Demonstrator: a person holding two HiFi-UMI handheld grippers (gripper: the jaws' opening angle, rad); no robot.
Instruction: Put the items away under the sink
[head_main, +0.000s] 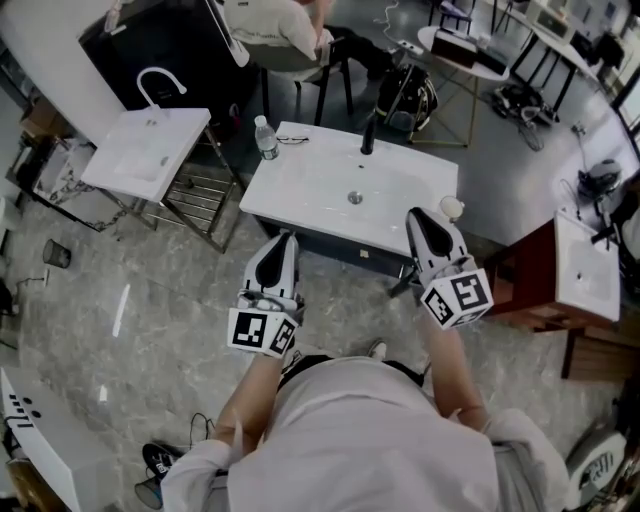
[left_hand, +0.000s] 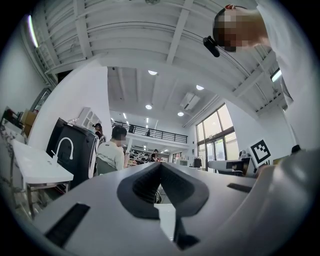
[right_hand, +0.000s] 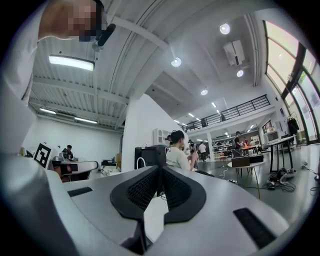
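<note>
Item 1, sink (head_main: 320, 190): white rectangular basin top, round drain (head_main: 355, 198) at centre, sitting on a dark cabinet (head_main: 345, 252); it is standing directly ahead of me on the grey marbled floor.

Item 2, bottle (head_main: 266, 138): clear plastic, pale cap, standing upright at the sink's far left corner, with glasses (head_main: 292, 140) lying just beside it.

Item 3, tap (head_main: 368, 135): black, rising at the middle of the far rim.

Item 4, jar (head_main: 452, 208): small, round, pale, sitting at the sink's near right corner; its kind I cannot tell.

Item 5, left gripper (head_main: 287, 240): I am holding it level before the sink's near edge, left of centre. Its ribbed pads (left_hand: 145, 185) are pressing together at the tip, with nothing between them and nothing touched.

Item 6, right gripper (head_main: 416, 216): I am holding it at the near right edge, close to the jar but apart from it. Its pads (right_hand: 142, 192) are pressing together, empty.
</note>
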